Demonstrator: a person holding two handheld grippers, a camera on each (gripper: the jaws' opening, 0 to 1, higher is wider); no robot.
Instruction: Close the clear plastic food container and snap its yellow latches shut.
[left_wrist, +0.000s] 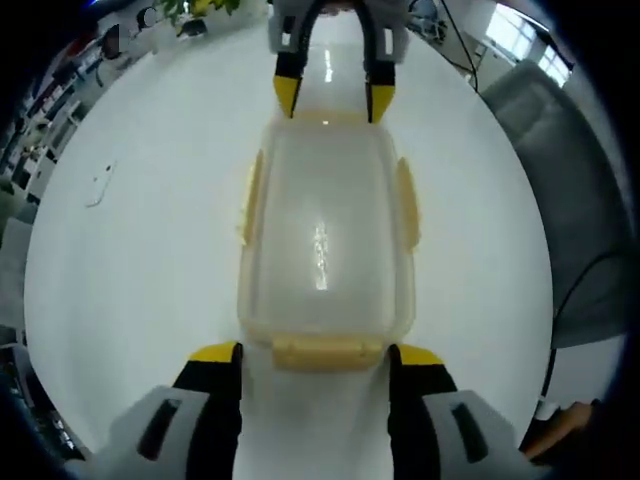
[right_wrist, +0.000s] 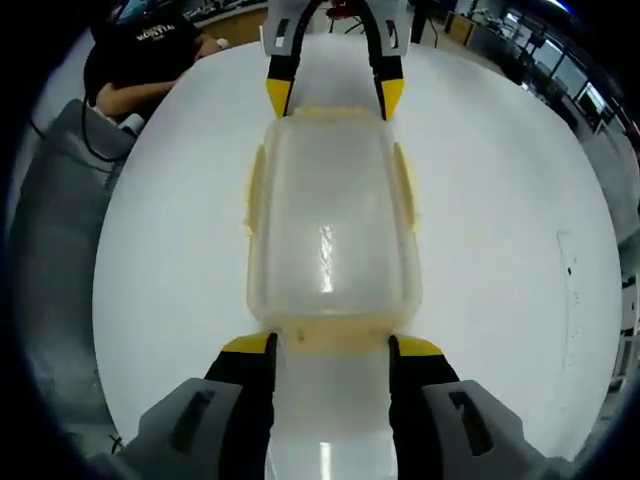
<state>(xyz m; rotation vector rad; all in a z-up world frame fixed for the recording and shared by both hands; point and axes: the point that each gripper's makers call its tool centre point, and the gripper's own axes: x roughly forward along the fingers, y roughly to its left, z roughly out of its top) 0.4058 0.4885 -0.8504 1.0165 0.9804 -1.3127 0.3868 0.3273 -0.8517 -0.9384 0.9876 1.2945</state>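
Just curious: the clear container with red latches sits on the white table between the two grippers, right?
Not quite: the latches are yellow, not red, as the left gripper view shows. The clear container does sit on the white table between the left gripper and right gripper.

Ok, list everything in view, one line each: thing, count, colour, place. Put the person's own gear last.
food container: one, clear, lid on, centre of the table, between the two grippers.
latches: four, pale yellow, one on each side of the lid.
table: one, white, glossy, under the container.
small flat object: one, white, on the table away from the container.
seated person: one, black shirt, at the table's far edge.
left gripper: one, grey with yellow tips, open at one end latch.
right gripper: same colours, open at the opposite end.
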